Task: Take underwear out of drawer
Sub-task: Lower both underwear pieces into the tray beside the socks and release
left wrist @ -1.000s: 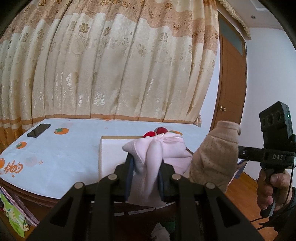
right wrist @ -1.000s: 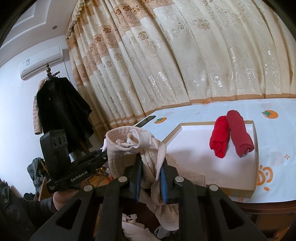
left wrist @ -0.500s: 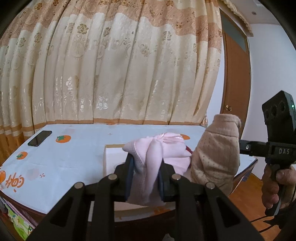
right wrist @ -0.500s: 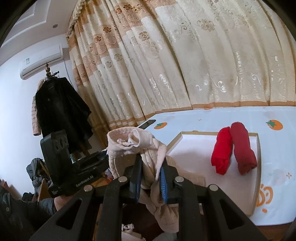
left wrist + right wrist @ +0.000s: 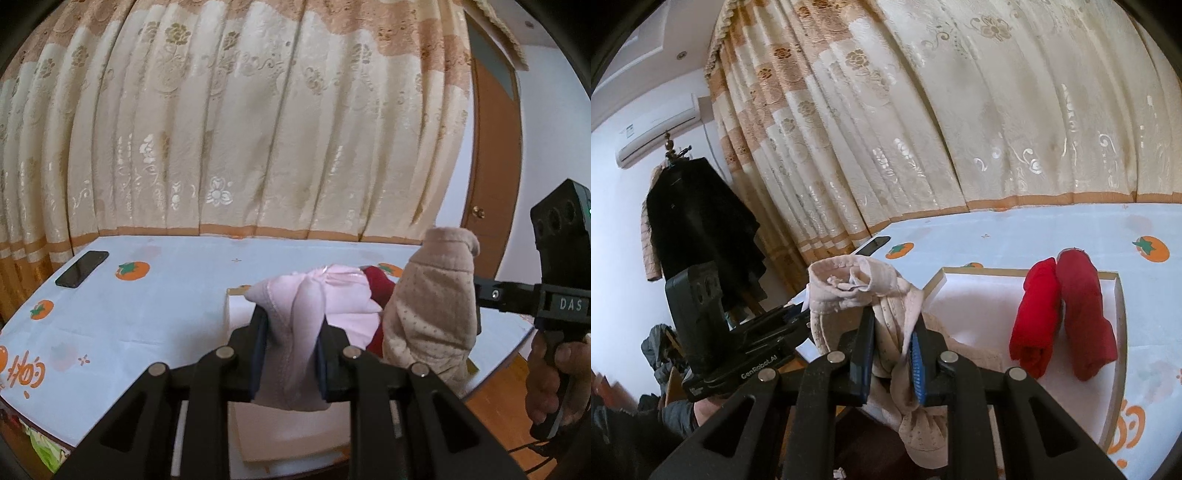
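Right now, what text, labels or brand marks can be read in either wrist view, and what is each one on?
"DAS": white letters on the black handheld right gripper, seen in the left wrist view.
"GenRobot.AI": white letters on the black handheld left gripper, seen in the right wrist view.
Orange characters on the white persimmon-print tablecloth: printed at its near edge, cut off and not readable.
Label on the white wall air conditioner: too small to read.

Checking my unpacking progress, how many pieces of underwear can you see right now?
4: a pink piece in the left gripper, a beige piece in the right gripper, two red rolls on the white tray. More may be hidden.
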A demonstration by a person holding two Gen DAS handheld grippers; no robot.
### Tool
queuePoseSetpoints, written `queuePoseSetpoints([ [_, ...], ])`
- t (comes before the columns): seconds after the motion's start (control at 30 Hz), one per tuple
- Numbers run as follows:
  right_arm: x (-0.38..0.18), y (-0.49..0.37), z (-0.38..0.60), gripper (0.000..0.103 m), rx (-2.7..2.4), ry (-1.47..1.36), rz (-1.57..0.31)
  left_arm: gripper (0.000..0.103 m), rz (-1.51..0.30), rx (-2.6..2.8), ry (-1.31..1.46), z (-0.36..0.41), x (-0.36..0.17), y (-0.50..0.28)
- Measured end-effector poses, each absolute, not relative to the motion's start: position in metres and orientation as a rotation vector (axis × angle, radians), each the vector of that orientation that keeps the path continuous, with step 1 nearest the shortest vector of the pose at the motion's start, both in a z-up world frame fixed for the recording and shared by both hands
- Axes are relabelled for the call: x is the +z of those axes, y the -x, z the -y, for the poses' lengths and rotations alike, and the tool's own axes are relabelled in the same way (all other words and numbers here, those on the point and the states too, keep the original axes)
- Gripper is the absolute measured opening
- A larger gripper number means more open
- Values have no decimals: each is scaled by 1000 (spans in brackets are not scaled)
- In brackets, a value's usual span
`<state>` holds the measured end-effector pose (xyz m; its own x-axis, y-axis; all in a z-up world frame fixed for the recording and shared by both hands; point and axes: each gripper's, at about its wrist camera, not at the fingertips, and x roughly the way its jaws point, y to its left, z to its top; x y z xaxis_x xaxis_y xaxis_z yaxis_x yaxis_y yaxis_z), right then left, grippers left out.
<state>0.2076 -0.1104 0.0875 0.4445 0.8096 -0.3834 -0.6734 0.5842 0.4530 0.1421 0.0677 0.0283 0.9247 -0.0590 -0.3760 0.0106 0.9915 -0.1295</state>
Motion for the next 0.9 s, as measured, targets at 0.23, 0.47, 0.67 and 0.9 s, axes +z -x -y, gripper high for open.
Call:
queuePoseSetpoints([
  [0.23, 87, -243, 99, 19, 910, -262, -649, 21, -413, 3, 150, -72, 26, -170],
  [0.47, 76, -280, 88, 19, 871, -289, -714, 21, -461, 48, 198, -76, 19, -201],
  [0.67, 57, -316, 76, 19, 825, -292, -794, 21, -515, 76, 232, -82, 8, -225],
  [0.9, 44, -345, 59, 19, 770, -232, -829, 21, -583, 81, 243, -81, -4, -247],
])
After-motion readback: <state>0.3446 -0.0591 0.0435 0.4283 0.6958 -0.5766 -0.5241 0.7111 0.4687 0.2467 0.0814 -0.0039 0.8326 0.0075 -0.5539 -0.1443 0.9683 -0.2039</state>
